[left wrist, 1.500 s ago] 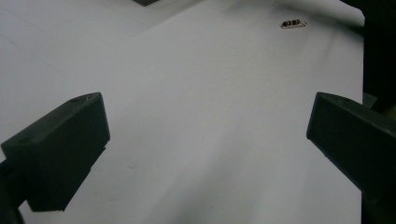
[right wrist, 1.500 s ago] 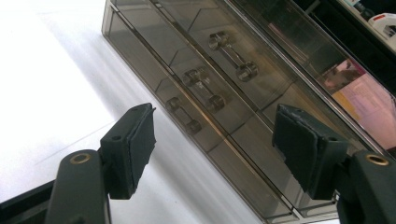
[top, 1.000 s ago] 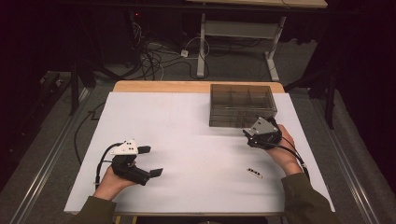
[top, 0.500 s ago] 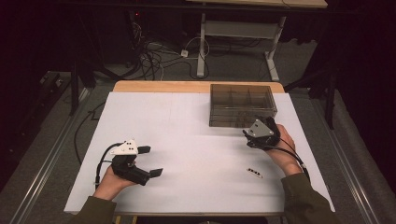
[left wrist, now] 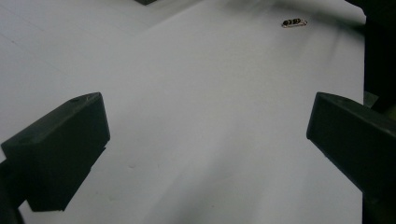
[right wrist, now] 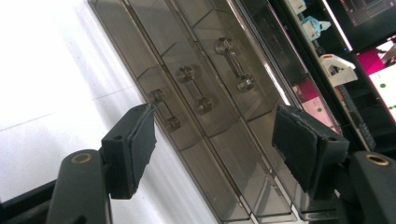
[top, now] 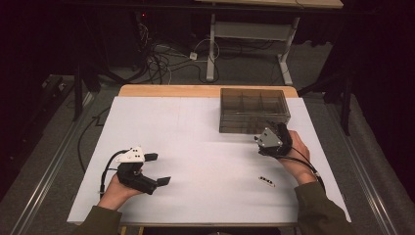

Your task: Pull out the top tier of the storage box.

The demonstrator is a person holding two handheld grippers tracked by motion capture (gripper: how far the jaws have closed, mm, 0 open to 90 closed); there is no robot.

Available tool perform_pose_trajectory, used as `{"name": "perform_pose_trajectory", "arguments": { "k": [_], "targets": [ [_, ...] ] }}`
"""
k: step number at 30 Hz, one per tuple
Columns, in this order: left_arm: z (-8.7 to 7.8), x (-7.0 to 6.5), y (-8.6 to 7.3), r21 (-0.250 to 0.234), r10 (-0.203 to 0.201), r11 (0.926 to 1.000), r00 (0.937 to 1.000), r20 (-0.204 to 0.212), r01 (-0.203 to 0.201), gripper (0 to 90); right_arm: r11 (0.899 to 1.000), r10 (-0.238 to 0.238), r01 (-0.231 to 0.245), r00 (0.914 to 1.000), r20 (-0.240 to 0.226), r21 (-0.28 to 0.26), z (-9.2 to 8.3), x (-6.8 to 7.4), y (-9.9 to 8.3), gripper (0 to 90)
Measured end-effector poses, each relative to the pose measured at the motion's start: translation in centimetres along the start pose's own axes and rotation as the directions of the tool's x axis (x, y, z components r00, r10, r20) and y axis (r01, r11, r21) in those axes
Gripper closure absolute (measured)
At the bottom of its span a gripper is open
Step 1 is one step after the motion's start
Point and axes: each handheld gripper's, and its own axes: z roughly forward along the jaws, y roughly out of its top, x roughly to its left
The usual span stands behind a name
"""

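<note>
Right gripper [top: 272, 138] nearer drawer box [top: 253, 110]

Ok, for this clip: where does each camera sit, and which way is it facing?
High view: above the person's side, looking forward and down on the table; both forearms, left gripper, right gripper.
Left gripper view: rides the left gripper, facing across the white top; open jaws.
Right gripper view: rides the right gripper, facing the smoky drawer box; open jaws.
Shared: high and left gripper views both show the small clip.

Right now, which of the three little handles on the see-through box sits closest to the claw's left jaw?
The lowest handle on the smoky drawer box in the right gripper view. It sits right beside the right claw's left jaw, while the other two handles lie higher, farther away.
</note>
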Motion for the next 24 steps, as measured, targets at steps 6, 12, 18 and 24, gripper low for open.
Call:
{"name": "perform_pose_trajectory", "arguments": {
  "k": [6, 12, 18, 24],
  "targets": [
    [-0.02, -0.01, 0.00, -0.001, 0.000, 1.0000, 1.0000, 0.000, 0.000, 0.0, 0.999, -0.044, 0.044, 0.9987, 0.026, 0.010, -0.02, 0.19, 0.07, 31.4],
    [-0.03, 0.03, -0.01, 0.001, 0.000, 1.0000, 1.0000, -0.001, 0.000, 0.0, 0.997, -0.082, 0.081, 0.9956, 0.045, 0.017, 0.02, 0.43, 0.18, 31.3],
    [-0.08, 0.08, -0.03, 0.003, 0.001, 1.0000, 1.0000, -0.004, -0.001, 0.0, 0.994, -0.106, 0.105, 0.9921, 0.067, 0.022, 0.09, 0.66, 0.19, 31.3],
    [-0.07, 0.06, -0.04, 0.006, 0.003, 1.0000, 1.0000, -0.006, -0.003, 0.0, 0.989, -0.143, 0.141, 0.9865, 0.080, 0.036, 0.06, 0.79, 0.25, 31.5]
  ]
}}
